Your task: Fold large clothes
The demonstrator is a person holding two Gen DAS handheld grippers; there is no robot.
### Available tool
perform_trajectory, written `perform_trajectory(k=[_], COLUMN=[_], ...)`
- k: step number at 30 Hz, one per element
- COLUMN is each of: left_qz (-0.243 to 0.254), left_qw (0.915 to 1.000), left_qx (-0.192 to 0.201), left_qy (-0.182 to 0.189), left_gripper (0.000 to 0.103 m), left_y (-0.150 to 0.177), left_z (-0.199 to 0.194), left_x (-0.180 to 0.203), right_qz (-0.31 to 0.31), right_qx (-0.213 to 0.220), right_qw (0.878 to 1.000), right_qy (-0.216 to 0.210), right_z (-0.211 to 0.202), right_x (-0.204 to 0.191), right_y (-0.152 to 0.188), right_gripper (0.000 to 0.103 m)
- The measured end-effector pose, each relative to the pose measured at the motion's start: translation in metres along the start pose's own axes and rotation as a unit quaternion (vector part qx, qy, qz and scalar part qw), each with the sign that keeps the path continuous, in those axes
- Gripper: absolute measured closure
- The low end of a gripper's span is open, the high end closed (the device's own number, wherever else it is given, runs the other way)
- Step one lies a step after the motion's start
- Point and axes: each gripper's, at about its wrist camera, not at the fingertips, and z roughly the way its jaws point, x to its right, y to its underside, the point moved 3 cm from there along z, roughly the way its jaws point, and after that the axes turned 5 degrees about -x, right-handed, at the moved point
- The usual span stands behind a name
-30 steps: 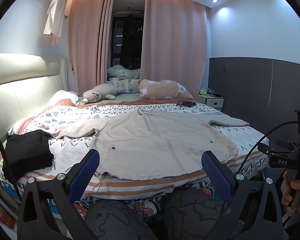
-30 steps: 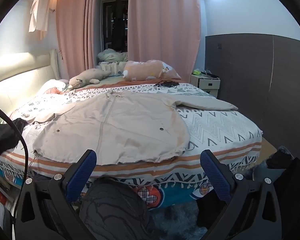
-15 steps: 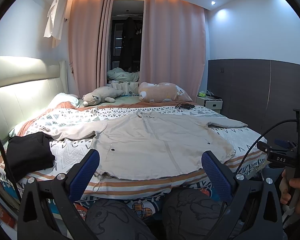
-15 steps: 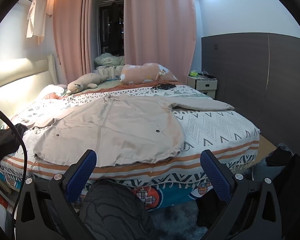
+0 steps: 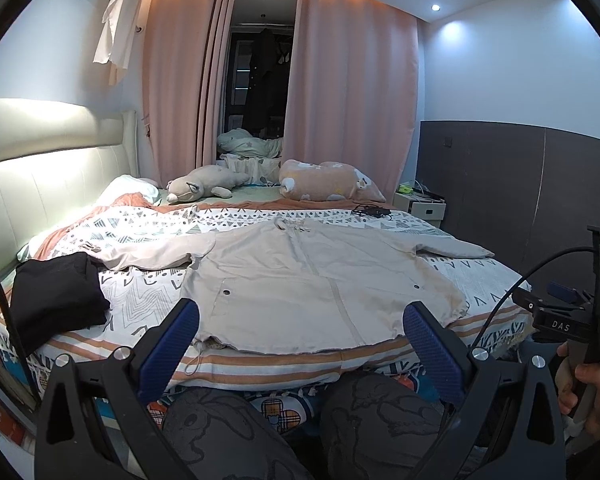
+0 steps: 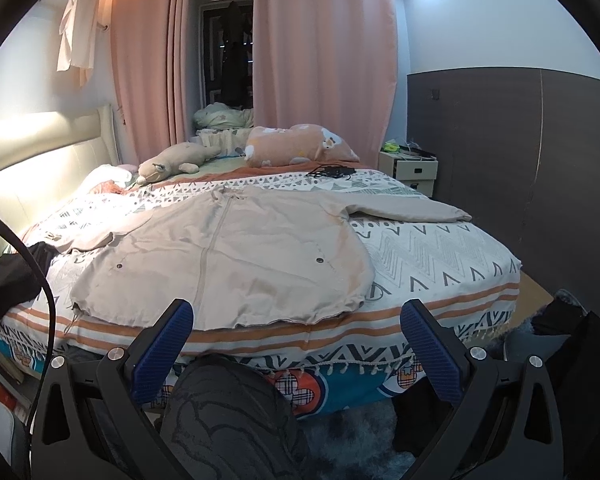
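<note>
Two pairs of blue-padded jaws, left gripper (image 5: 298, 334) and right gripper (image 6: 296, 330), spread wide and empty, held short of the bed's near edge. Beyond them, large beige long-sleeved zip-front jacket (image 5: 316, 276) spread flat on patterned bedspread (image 6: 432, 248). Likely soft, light, limp; best pinched at hem corners or sleeve cuffs.

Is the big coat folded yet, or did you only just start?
Only just starting. Done: the coat lies spread flat on the bed, both sleeves out to the sides. In hand: nothing; the left gripper and right gripper hang open in front of the bed, not touching the coat. Left: every fold, sleeves and body.
</note>
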Motion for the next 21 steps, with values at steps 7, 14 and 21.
perform_trajectory(k=[7, 14, 21], left_qz=[0.013, 0.023, 0.018], left_qw=[0.9999, 0.9997, 0.9998], left_qx=[0.001, 0.006, 0.003], left_qy=[-0.001, -0.009, -0.009], left_gripper=[0.0, 0.0, 0.0], left_y=[-0.002, -0.004, -0.004], left_z=[-0.003, -0.003, -0.002], left_x=[0.003, 0.0, -0.001], right_qz=[0.011, 0.012, 0.005], right_qx=[0.002, 0.016, 0.016], right_qw=[1.0, 1.0, 1.0], right_qy=[-0.009, -0.011, -0.013], right_z=[-0.001, -0.003, -0.002], right_x=[-0.002, -0.005, -0.011], right_y=[-0.002, -0.01, -0.008], right_gripper=[0.0, 0.0, 0.0])
